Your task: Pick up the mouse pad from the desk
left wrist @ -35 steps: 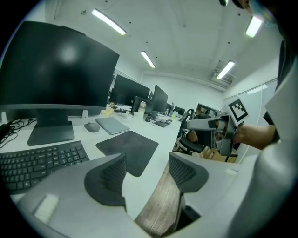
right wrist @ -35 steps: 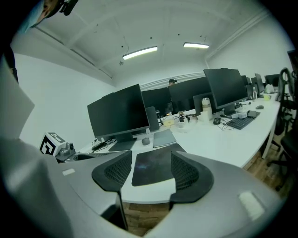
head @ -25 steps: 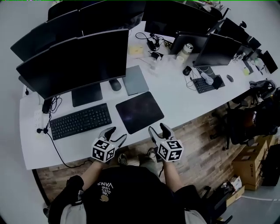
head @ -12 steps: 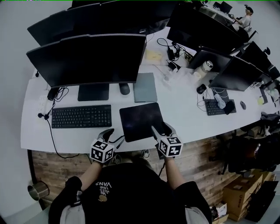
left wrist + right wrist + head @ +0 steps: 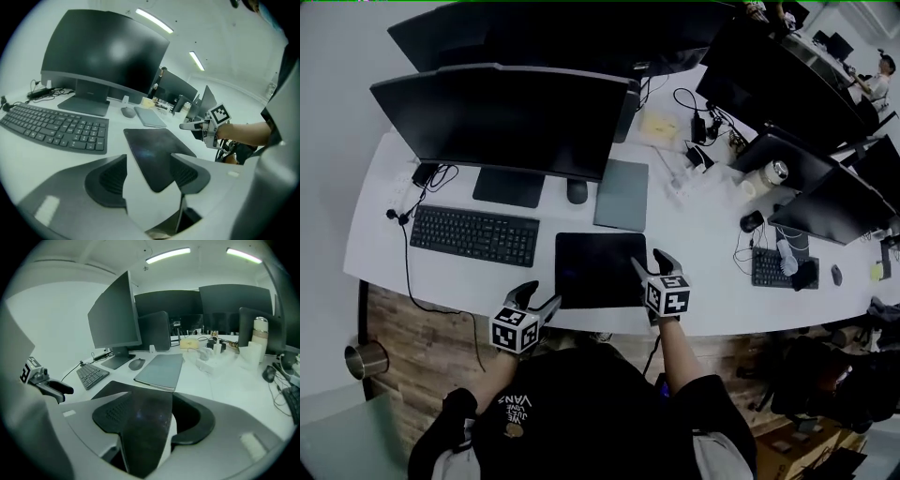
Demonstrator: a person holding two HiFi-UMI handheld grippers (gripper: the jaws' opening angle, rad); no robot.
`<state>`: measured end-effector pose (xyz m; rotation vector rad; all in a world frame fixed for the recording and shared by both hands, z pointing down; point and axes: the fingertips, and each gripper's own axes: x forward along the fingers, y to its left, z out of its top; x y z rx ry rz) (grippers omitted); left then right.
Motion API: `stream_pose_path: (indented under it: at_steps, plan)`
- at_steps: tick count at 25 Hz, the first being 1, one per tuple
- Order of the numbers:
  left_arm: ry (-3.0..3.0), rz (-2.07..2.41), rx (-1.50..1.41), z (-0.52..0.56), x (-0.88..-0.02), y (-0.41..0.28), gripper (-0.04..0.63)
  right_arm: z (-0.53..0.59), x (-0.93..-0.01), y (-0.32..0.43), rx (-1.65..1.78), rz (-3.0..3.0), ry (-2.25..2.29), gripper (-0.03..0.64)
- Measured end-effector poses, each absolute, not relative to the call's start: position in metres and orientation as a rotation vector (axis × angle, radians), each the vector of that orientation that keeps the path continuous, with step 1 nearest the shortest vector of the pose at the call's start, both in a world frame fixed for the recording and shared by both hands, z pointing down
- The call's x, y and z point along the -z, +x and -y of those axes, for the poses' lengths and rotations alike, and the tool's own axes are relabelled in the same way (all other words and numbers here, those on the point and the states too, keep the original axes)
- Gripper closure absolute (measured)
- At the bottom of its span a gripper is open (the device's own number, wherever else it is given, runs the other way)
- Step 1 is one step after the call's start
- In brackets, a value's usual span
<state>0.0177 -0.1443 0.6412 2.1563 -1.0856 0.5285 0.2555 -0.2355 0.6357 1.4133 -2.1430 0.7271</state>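
Note:
The black mouse pad (image 5: 598,269) lies flat on the white desk (image 5: 703,234), right of the keyboard. My right gripper (image 5: 654,266) is open at the pad's right edge, and the right gripper view shows the mouse pad (image 5: 140,404) filling the gap between its jaws. My left gripper (image 5: 534,298) is open and empty at the desk's front edge, just short of the pad's near-left corner. In the left gripper view the mouse pad (image 5: 154,150) lies just ahead of its jaws, with the right gripper (image 5: 197,125) beyond.
A black keyboard (image 5: 474,235) lies left of the pad, with a mouse (image 5: 577,191) and a grey slab (image 5: 622,194) behind it. A wide monitor (image 5: 502,117) stands at the back. More monitors, cables and a second keyboard (image 5: 773,267) crowd the right.
My right gripper has moved forward from the desk's front edge onto the pad's right edge. The left gripper stays near the front edge. The head camera has swung, shifting the whole desk.

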Motion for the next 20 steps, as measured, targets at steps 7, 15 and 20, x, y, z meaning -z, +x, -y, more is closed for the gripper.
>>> stream_pose_path:
  at_steps: [7, 15, 20]
  plan:
    - [2.013, 1.200, -0.501, 0.130, -0.655, 0.015, 0.333, 0.272, -0.669, 0.260, -0.715, 2.118, 1.243, 0.360]
    - [1.925, 1.232, -0.482, 0.119, -0.667, 0.020, 0.319, 0.292, -0.695, 0.256, -0.704, 2.082, 1.140, 0.360]
    - [1.899, 1.212, -0.472, 0.116, -0.673, 0.026, 0.313, 0.292, -0.700, 0.255, -0.688, 2.065, 1.137, 0.364]
